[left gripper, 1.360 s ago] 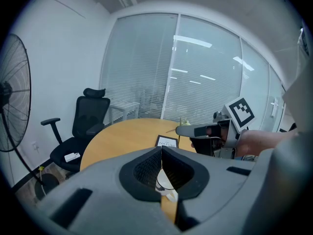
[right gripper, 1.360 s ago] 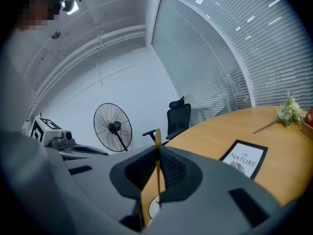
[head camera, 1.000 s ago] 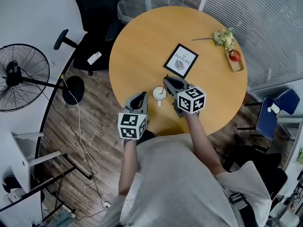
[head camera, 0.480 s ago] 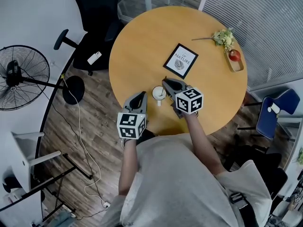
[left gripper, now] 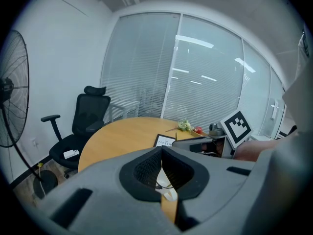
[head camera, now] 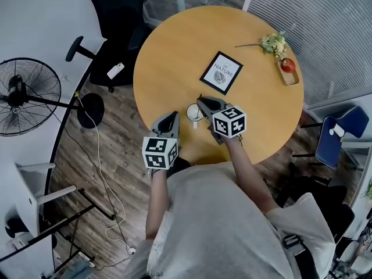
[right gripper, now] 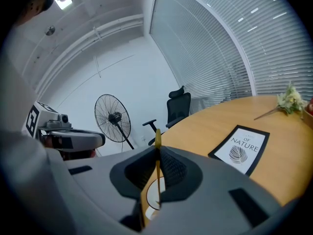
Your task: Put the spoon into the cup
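The head view looks steeply down from high over the round bench [head camera: 174, 45]. The left gripper view faces the blinds [left gripper: 205, 82], the right gripper view the fan [right gripper: 113, 119]; both low, sharing the cup [left gripper: 164, 182].

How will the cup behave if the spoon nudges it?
The cup looks small and probably light, so it may slide on the smooth table. Its side handle could catch and turn it. White, likely ceramic, so it could chip.
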`<state>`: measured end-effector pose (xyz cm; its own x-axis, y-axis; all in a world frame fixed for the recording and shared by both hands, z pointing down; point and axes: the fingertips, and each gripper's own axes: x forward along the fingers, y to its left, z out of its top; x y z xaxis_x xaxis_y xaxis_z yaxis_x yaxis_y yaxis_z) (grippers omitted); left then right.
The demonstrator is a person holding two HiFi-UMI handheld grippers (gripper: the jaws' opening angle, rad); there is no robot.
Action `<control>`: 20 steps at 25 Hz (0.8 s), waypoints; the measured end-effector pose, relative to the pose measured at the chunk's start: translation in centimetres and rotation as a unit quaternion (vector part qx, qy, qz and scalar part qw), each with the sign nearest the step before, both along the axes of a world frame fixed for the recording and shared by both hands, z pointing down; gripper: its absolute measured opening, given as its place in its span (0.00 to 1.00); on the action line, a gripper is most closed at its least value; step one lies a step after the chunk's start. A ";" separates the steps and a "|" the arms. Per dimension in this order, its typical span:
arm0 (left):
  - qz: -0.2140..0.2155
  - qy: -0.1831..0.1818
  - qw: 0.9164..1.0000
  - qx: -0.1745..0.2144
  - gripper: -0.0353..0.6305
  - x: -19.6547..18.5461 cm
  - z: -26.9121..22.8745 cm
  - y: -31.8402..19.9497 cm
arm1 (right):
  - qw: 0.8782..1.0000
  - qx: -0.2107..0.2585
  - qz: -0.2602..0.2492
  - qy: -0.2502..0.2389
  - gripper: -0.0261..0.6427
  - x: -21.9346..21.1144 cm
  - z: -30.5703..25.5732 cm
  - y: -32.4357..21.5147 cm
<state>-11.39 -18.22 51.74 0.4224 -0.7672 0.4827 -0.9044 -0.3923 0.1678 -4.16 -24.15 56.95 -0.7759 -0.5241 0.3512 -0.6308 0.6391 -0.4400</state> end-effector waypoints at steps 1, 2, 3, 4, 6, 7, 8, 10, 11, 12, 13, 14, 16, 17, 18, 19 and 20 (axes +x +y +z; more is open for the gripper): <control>0.000 0.000 1.000 0.000 0.07 0.0 0.0 0.0 | 1.000 0.000 -0.001 0.001 0.07 0.0 0.1 0.0; 0.000 0.001 1.000 0.000 0.07 0.1 0.1 -0.1 | 1.000 -0.001 -0.002 0.002 0.07 -0.1 0.2 0.0; 0.001 0.001 1.000 0.000 0.07 0.1 0.1 -0.1 | 1.000 -0.001 -0.003 0.003 0.07 -0.1 0.3 0.0; 0.001 0.003 1.000 0.001 0.07 0.2 0.1 -0.2 | 1.000 -0.002 -0.003 0.003 0.07 -0.1 0.4 0.0; 0.001 0.006 1.000 0.001 0.07 0.1 0.0 -0.2 | 1.000 -0.004 -0.003 0.005 0.07 -0.2 0.6 0.1; 0.001 0.007 1.000 0.001 0.07 0.1 0.0 -0.1 | 1.000 -0.006 -0.003 0.006 0.07 -0.2 0.7 0.2; 0.001 0.008 1.000 0.001 0.07 0.0 0.1 -0.1 | 1.000 -0.008 -0.002 0.007 0.07 -0.2 0.9 0.2; 0.000 0.009 1.000 0.000 0.07 -0.1 0.2 -0.2 | 1.000 -0.011 -0.001 0.009 0.07 -0.2 1.2 0.2; -0.001 0.009 1.000 -0.001 0.07 -0.2 0.3 -0.3 | 1.000 -0.013 0.001 0.010 0.07 -0.2 1.4 0.1; -0.001 0.010 1.000 -0.002 0.07 -0.3 0.4 -0.4 | 1.000 -0.015 0.002 0.010 0.07 -0.2 1.6 0.1; 0.000 0.010 1.000 -0.003 0.07 -0.3 0.5 -0.4 | 1.000 -0.017 0.003 0.010 0.07 -0.1 1.7 0.0; 0.000 0.010 1.000 -0.004 0.07 -0.3 0.5 -0.4 | 1.000 -0.019 0.005 0.008 0.07 0.0 1.7 0.0; 0.001 0.011 1.000 -0.004 0.07 -0.3 0.6 -0.4 | 1.000 -0.022 0.006 0.006 0.07 0.0 1.9 0.0; 0.001 0.011 1.000 -0.005 0.07 -0.3 0.6 -0.4 | 1.000 -0.023 0.006 0.007 0.07 0.0 1.9 0.0; 0.000 0.011 1.000 -0.006 0.07 -0.3 0.7 -0.4 | 1.000 -0.024 0.005 0.007 0.07 0.0 2.0 0.0; 0.000 0.011 1.000 -0.007 0.07 -0.4 0.7 -0.4 | 1.000 -0.024 0.005 0.008 0.07 -0.1 2.1 0.1; 0.000 0.011 1.000 -0.008 0.07 -0.4 0.8 -0.4 | 1.000 -0.025 0.004 0.009 0.07 -0.1 2.2 0.1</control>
